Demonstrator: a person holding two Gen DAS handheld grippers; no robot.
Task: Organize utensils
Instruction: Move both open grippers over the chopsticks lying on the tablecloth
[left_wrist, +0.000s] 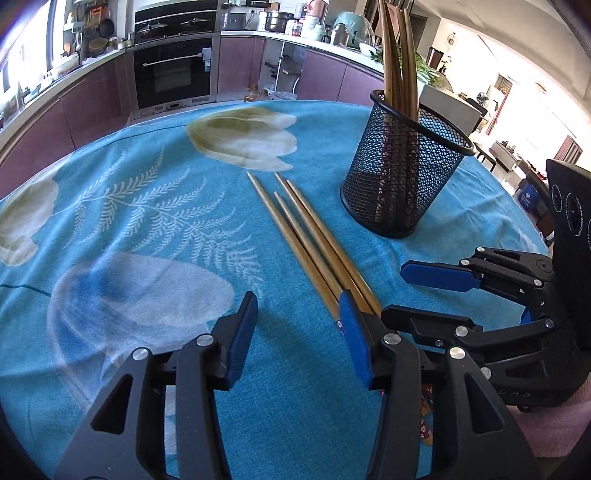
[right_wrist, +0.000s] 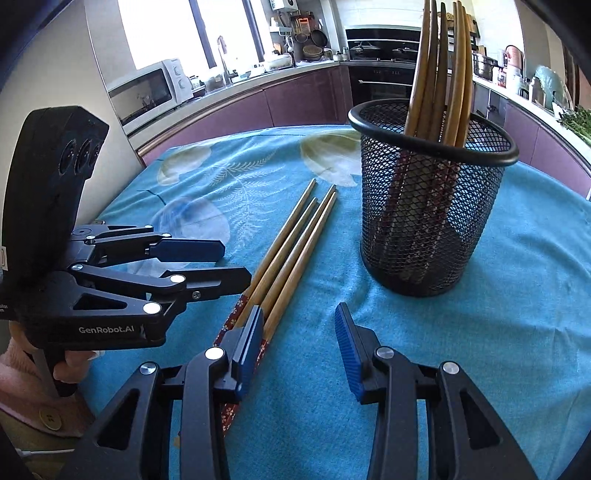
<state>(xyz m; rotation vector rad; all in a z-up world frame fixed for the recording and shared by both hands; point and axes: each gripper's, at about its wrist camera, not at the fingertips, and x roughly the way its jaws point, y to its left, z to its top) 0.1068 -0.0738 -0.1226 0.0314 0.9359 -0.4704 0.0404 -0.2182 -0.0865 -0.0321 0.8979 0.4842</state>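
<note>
Several wooden chopsticks (left_wrist: 306, 236) lie side by side on the blue floral tablecloth (left_wrist: 147, 229), tips pointing away; they also show in the right wrist view (right_wrist: 295, 243). A black mesh holder (left_wrist: 402, 173) stands upright to their right with several chopsticks in it, also seen in the right wrist view (right_wrist: 432, 199). My left gripper (left_wrist: 299, 332) is open and empty, its right finger over the chopsticks' handle ends. My right gripper (right_wrist: 299, 347) is open and empty, its left finger over the same ends. Each gripper shows in the other's view, the right (left_wrist: 424, 291) and the left (right_wrist: 232, 266).
The tablecloth (right_wrist: 498, 350) covers the table. Behind it run purple kitchen cabinets (left_wrist: 92, 107) with a built-in oven (left_wrist: 171, 74). A microwave (right_wrist: 147, 92) sits on the counter at the left. The table's far edge is just beyond the holder.
</note>
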